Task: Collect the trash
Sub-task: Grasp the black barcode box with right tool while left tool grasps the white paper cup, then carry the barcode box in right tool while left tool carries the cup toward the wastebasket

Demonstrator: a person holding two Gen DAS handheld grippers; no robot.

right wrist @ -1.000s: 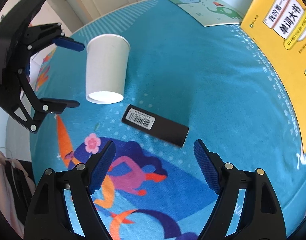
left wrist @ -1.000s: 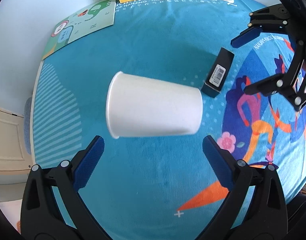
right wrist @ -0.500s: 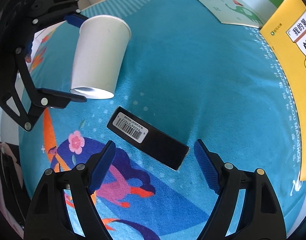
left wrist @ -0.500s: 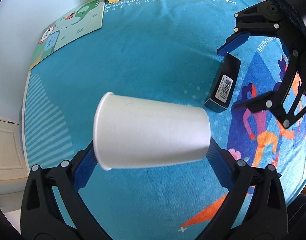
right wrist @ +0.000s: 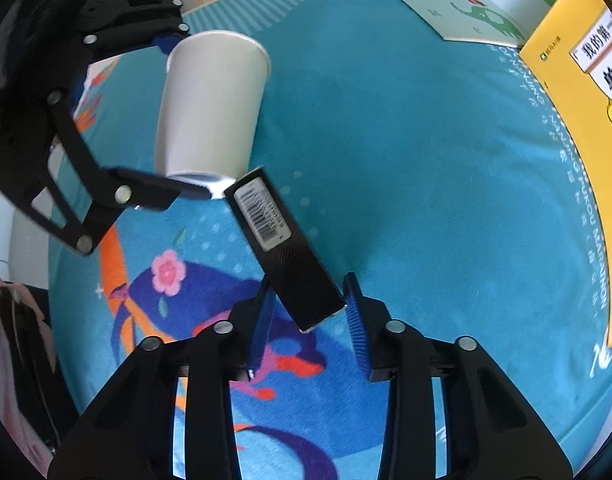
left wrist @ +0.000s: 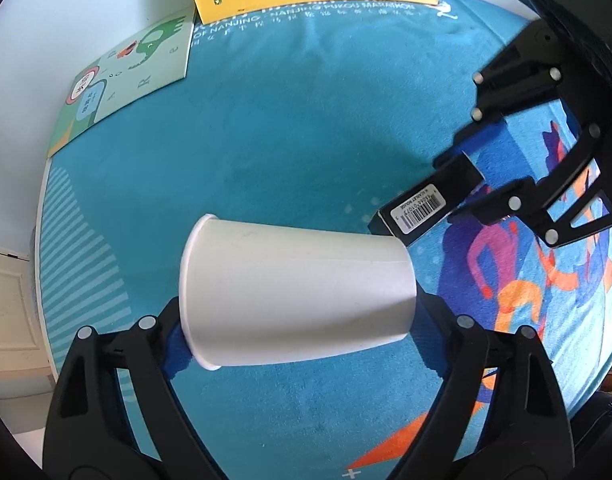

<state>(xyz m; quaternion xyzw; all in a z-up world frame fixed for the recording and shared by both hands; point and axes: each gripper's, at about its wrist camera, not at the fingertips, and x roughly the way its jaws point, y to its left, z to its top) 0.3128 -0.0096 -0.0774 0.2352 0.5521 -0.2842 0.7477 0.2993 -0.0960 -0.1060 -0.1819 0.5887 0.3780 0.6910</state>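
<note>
Left gripper (left wrist: 297, 320) pinches the sideways paper cup (left wrist: 293, 296) end to end; right gripper (right wrist: 310, 320) closes around the black box (right wrist: 283, 248), contact unclear. Both pieces sit low over the tabletop (right wrist: 406, 160), no bin visible, so collection is barely begun.

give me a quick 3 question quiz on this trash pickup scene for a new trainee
1. True or false: the white paper cup stands upright on the blue mat.
2. Which item sits between the fingers of the right gripper?
A. the yellow book
B. the black box with a barcode label
C. the green picture book
3. Fill in: the fingers of the left gripper sit at the cup's two ends, one at the open mouth and one at the ____.

Key
1. False: it lies on its side.
2. B
3. base
</note>
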